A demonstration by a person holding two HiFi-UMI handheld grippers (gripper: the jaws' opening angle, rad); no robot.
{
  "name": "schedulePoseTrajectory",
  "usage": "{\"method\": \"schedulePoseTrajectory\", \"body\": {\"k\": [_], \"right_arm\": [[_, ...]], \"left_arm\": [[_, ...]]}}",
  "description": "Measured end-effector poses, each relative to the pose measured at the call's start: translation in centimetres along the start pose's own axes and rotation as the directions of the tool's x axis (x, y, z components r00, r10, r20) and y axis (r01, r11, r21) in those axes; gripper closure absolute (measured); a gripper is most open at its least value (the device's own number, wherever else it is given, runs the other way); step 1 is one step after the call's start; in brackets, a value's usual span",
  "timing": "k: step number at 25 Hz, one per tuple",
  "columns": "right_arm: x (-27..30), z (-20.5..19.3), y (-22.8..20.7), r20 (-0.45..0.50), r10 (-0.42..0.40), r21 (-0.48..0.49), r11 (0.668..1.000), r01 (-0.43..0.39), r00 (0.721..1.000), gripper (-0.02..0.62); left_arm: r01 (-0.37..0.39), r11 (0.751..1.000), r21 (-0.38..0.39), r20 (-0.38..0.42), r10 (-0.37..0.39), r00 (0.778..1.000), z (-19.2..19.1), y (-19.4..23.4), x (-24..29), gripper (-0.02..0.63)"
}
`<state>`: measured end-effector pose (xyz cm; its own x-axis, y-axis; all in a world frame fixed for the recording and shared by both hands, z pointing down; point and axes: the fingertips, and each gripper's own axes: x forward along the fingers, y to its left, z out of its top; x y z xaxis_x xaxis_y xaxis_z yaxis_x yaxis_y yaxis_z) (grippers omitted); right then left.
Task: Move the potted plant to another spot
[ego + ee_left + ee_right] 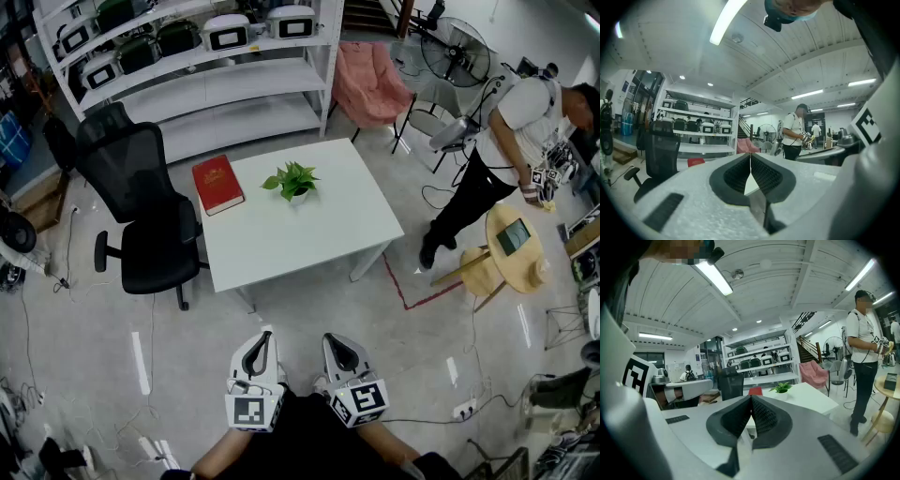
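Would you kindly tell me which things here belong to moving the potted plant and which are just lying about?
For the job: potted plant, white table under it, left gripper and right gripper, both shut and empty.
Lying about: red book, black office chair, pink armchair, round wooden table.

Head view: looks steeply down from above, the table (319, 230) well ahead. Gripper views: low, near level, each along its own jaws toward the distant shelves (234, 89). All three share shelves and chair (145, 211).
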<state>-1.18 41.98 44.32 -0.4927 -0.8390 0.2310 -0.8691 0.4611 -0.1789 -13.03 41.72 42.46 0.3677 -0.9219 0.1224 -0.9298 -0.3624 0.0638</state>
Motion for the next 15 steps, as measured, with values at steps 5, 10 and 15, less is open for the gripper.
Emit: {"method": "schedulePoseTrajectory", "body": {"k": [5,10,15], "right_arm": [[0.4,-0.3,0.5,-0.003,0.006,-0.002,1.0,-0.006,1.0,0.584],[0.8,-0.1,1.0,-0.001,-0.004,-0.003,1.0,0.004,1.0,0.584],[1.3,-0.1,1.7,0.005,-0.018,0.004,1.0,0.018,1.0,0.584]], "left_arm": [[-0.003,1.0,-0.005,-0.012,0.003,1.0,-0.3,0.6,-0.2,0.588],[0.009,1.0,-0.008,-0.015,-0.009,1.0,-0.6,1.1,-0.2,0.588],[0.015,1.0,-0.018,0.001,-0.015,1.0,-0.4,2.1,-0.2,0.588]]}}
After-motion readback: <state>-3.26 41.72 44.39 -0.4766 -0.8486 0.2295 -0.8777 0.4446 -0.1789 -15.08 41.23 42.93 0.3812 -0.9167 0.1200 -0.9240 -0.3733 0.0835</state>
